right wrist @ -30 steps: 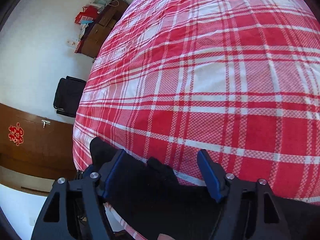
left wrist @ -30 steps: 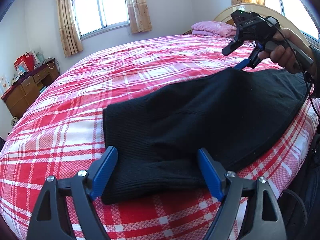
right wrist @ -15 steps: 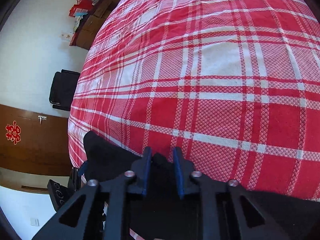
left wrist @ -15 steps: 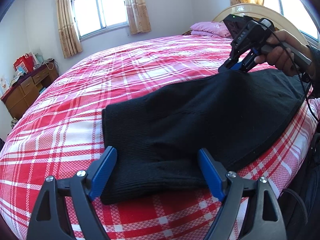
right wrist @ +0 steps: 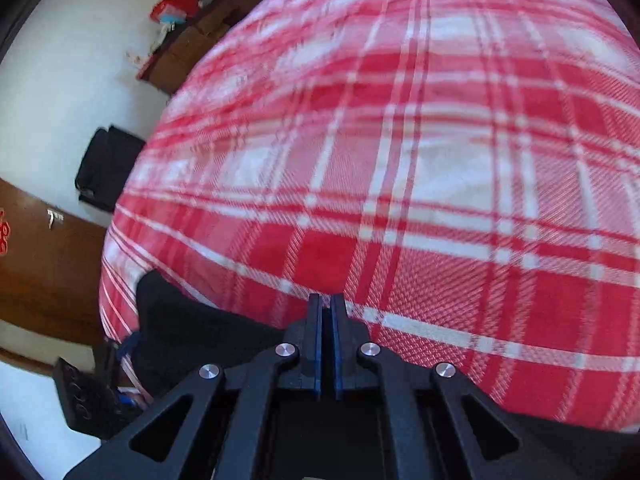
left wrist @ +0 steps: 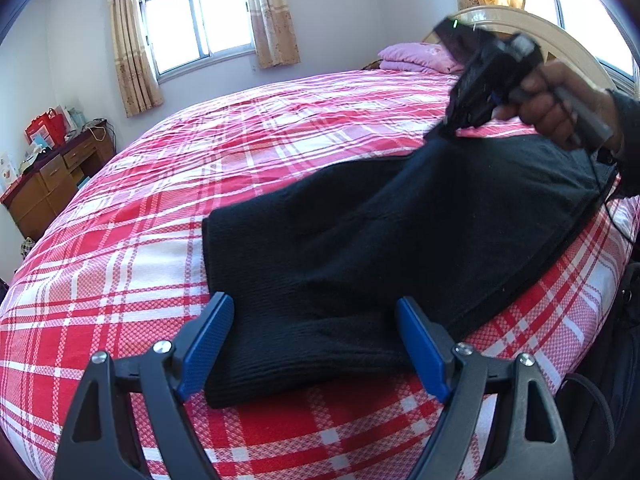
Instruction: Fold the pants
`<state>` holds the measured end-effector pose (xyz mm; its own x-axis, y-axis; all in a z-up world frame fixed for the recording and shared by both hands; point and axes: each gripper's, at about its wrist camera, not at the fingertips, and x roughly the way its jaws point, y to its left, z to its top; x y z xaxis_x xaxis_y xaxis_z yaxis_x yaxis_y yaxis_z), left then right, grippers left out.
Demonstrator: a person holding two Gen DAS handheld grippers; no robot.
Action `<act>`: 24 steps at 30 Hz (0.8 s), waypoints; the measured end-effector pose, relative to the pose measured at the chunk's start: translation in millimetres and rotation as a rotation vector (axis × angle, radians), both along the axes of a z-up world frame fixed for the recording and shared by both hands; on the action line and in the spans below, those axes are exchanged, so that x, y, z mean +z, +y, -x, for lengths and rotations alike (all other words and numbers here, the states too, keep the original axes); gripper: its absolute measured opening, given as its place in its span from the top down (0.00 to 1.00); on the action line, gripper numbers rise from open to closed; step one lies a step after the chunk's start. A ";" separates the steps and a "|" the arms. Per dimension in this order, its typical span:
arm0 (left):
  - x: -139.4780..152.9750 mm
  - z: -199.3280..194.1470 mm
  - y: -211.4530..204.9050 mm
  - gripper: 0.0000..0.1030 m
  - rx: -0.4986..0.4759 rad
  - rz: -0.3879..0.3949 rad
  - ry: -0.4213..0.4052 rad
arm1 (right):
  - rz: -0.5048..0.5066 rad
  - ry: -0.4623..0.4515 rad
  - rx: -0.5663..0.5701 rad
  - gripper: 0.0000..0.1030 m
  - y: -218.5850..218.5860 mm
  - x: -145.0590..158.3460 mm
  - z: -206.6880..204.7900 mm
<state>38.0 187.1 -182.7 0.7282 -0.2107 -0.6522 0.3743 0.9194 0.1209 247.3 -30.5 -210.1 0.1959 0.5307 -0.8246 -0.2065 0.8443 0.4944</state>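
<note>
1. On the red plaid bedspread [left wrist: 140, 248] lie the black knit pants [left wrist: 360, 240]; right gripper [right wrist: 326, 332] pinches their far edge, lifting.
2. Left gripper [left wrist: 316, 344] gapes wide over the cuff: next, clamp and fold.

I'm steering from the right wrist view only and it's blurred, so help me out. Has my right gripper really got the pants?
Observer: Yes. In the left wrist view the right gripper pinches the far edge of the black pants and holds that edge raised off the plaid bedspread.
Operator: And the left gripper?
Observer: The left gripper is open, its blue fingers either side of the near cuff end, which lies flat.
Operator: Anything at the head of the bed?
Observer: A folded pink blanket lies there, apart from the pants.
</note>
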 end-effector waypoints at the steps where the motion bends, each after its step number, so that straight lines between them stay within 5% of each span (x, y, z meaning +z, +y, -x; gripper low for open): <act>1: 0.3 0.2 0.0 0.17 -0.002 0.000 -0.001 | -0.021 -0.013 -0.002 0.95 -3.6 0.2 1.1; 2: 0.6 0.1 0.4 0.17 -0.004 0.000 0.000 | -0.040 -0.008 -0.013 0.90 -8.6 1.8 2.4; 5: -0.2 0.5 1.4 0.17 -0.007 -0.004 -0.001 | -0.029 -0.049 -0.027 0.29 -35.0 21.0 12.6; 13: 0.0 0.9 0.3 0.17 -0.012 -0.019 0.005 | 0.070 -0.201 0.032 0.29 -128.7 78.3 82.8; 20: -0.3 -0.8 -0.3 0.17 -0.018 -0.039 0.015 | 0.109 -0.084 0.140 0.29 -155.7 25.0 153.8; 24: 7.4 0.1 -0.3 0.17 0.003 -0.038 0.021 | 0.074 -0.145 0.089 0.29 -166.2 30.3 163.7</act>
<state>37.9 186.8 -175.3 0.7148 -0.1829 -0.6750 0.3741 0.9155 0.1480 83.7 -196.7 -179.8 0.2706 0.4900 -0.8287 -0.3469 0.8526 0.3908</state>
